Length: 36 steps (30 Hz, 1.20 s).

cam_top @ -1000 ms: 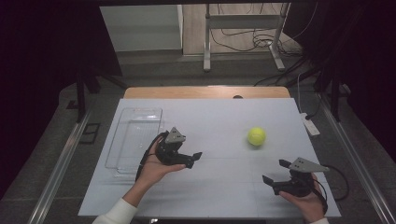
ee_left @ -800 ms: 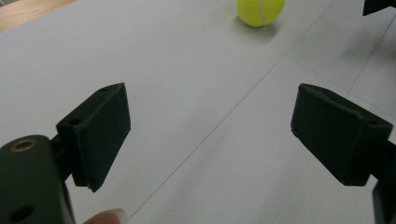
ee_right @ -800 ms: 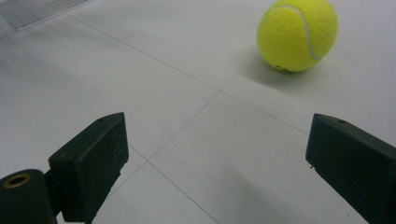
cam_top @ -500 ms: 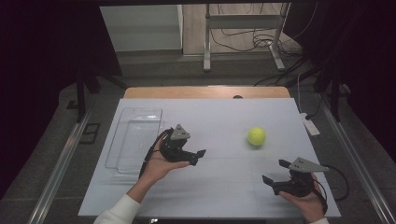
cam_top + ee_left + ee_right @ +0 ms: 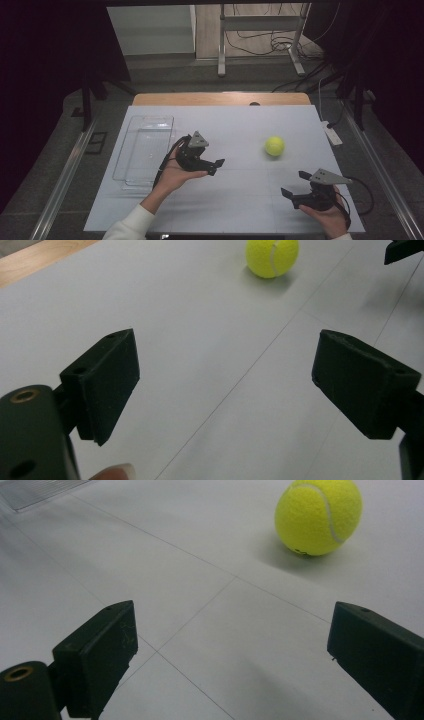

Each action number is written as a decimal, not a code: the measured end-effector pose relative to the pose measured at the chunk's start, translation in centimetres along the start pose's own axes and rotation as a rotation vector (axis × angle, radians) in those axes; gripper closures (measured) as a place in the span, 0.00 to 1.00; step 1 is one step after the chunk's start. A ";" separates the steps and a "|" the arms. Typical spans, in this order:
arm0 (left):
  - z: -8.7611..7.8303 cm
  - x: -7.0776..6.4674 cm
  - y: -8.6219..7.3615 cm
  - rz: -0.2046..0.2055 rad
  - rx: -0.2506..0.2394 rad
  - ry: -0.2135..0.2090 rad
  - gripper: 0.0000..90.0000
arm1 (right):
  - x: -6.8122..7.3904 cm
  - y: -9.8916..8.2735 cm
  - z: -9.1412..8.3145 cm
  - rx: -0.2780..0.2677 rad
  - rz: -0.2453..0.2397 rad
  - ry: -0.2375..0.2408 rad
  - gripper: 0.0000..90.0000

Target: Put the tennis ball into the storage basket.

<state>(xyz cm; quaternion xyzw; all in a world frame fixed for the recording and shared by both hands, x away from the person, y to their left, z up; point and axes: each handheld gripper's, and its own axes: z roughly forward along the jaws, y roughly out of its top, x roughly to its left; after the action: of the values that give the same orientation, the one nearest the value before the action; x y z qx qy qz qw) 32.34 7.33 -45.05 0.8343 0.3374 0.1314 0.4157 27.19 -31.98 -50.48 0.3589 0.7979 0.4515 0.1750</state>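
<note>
Ball (image 5: 274,146): rests free on the surface (image 5: 240,200), right of centre.
Left tool (image 5: 212,163): jaws apart, aimed at it.
Right tool (image 5: 295,186): jaws apart, nearer.
Risk: a nudge likely rolls it away.

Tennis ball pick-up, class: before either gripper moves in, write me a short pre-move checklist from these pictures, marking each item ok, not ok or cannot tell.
1. Left gripper open and holding nothing: ok.
2. Right gripper open and holding nothing: ok.
3. Tennis ball resting free on the table, touching neither gripper: ok.
4. Bare tabletop between each gripper and the ball: ok.
5. Clear tray at the table's left side holds nothing: ok.
6. Ball lying fully still: cannot tell.
</note>
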 end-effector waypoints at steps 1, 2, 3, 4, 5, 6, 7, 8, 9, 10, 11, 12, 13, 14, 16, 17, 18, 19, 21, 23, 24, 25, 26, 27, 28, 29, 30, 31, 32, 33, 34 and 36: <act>0.0 0.0 0.0 0.000 0.000 0.000 0.15 | 0.0 0.0 0.0 0.000 0.000 0.000 0.07; 0.1 0.0 0.1 -0.001 -0.001 -0.001 0.15 | 0.0 0.0 0.0 0.000 0.000 0.000 0.07; 0.1 -0.1 0.2 0.002 0.001 -0.003 0.15 | 0.0 0.0 0.0 0.001 0.001 0.000 0.07; 0.1 -0.1 0.2 0.002 0.001 -0.003 0.15 | 0.0 0.0 0.0 0.001 0.001 0.000 0.07; 0.2 -0.1 0.3 0.004 0.002 -0.004 0.15 | 0.0 0.0 0.0 0.001 0.001 0.000 0.07; 0.3 -0.1 0.3 0.005 0.003 -0.005 0.15 | 0.0 0.0 0.0 0.001 0.000 0.001 0.07; 0.3 -0.1 0.4 0.006 0.003 -0.005 0.15 | 0.0 0.0 0.0 0.001 0.000 0.001 0.07; 0.4 -0.1 0.5 0.008 0.004 -0.005 0.15 | 0.0 0.0 0.0 0.001 0.000 0.000 0.07; 0.5 -0.1 0.5 0.008 0.004 -0.006 0.15 | 0.0 0.0 0.0 0.001 0.000 0.000 0.07; 0.5 -0.2 0.6 0.008 0.005 -0.007 0.15 | 0.0 0.0 0.0 0.001 0.000 0.001 0.07; 0.6 -0.2 0.7 0.009 0.007 -0.009 0.15 | 0.0 0.0 0.0 0.001 0.000 0.001 0.07; 0.6 -0.2 0.7 0.009 0.007 -0.009 0.15 | 0.0 0.0 0.0 0.001 0.000 0.001 0.07; 0.6 -0.2 0.8 0.012 0.008 -0.008 0.15 | 0.0 0.0 0.0 0.001 0.001 0.001 0.07; 0.7 -0.2 0.8 0.014 0.009 -0.008 0.15 | 0.0 0.0 0.0 0.001 0.001 0.001 0.07; 0.8 -0.2 1.0 0.016 0.010 -0.011 0.14 | 0.0 0.0 0.0 0.001 0.001 0.002 0.07; 0.8 -0.3 1.1 0.019 0.011 -0.011 0.15 | 0.0 0.0 0.0 0.001 0.000 0.002 0.07; 0.9 -0.3 1.1 0.018 0.010 -0.011 0.15 | 0.0 0.0 0.0 0.000 0.000 0.001 0.07; 0.9 -0.3 1.2 0.021 0.011 -0.012 0.14 | 0.0 0.0 0.0 0.000 0.000 0.001 0.07; 1.0 -0.3 1.3 0.022 0.010 -0.014 0.14 | 0.0 0.0 0.0 0.000 0.000 0.001 0.07; 1.2 -0.3 1.4 0.025 0.013 -0.014 0.14 | 0.0 0.0 0.0 0.000 0.001 0.002 0.07; 1.2 -0.3 1.4 0.024 0.013 -0.013 0.14 | 0.0 0.0 0.0 0.001 0.001 0.002 0.07; 1.3 -0.2 1.5 0.023 0.014 -0.013 0.14 | 0.0 0.0 0.0 0.000 0.001 0.002 0.07; 1.3 -0.2 1.5 0.020 0.013 -0.014 0.15 | 0.0 0.0 0.0 0.000 0.000 0.002 0.07; 1.4 -0.1 1.6 0.020 0.014 -0.016 0.15 | 0.0 0.0 0.0 0.000 0.001 0.002 0.07; 1.4 -0.1 1.6 0.017 0.013 -0.017 0.14 | 0.0 0.0 0.0 0.001 0.000 0.001 0.07; 1.4 -0.1 1.7 0.018 0.014 -0.017 0.14 | 0.0 0.0 0.0 0.001 0.001 0.001 0.07; 1.5 -0.1 1.7 0.018 0.015 -0.018 0.14 | 0.0 0.0 0.0 0.001 0.001 0.001 0.07; 1.6 -0.1 1.8 0.017 0.016 -0.018 0.14 | 0.0 0.0 0.0 0.002 0.002 0.001 0.07; 1.6 -0.1 1.9 0.019 0.017 -0.019 0.14 | 0.0 0.0 0.0 0.002 0.002 0.001 0.07; 1.6 -0.1 1.9 0.020 0.016 -0.020 0.15 | 0.0 0.0 0.0 0.001 0.002 0.000 0.07; 1.7 -0.1 2.0 0.019 0.017 -0.021 0.14 | 0.0 0.0 0.0 0.001 0.001 0.001 0.07; 1.8 -0.1 2.1 0.023 0.019 -0.022 0.14 | -0.1 0.0 0.0 0.001 0.001 0.001 0.07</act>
<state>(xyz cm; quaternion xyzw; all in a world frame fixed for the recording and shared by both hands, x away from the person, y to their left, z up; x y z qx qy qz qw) 34.09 5.26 -44.51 0.8435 0.3242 0.1240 0.4100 27.24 -32.02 -50.54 0.3592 0.7981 0.4513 0.1744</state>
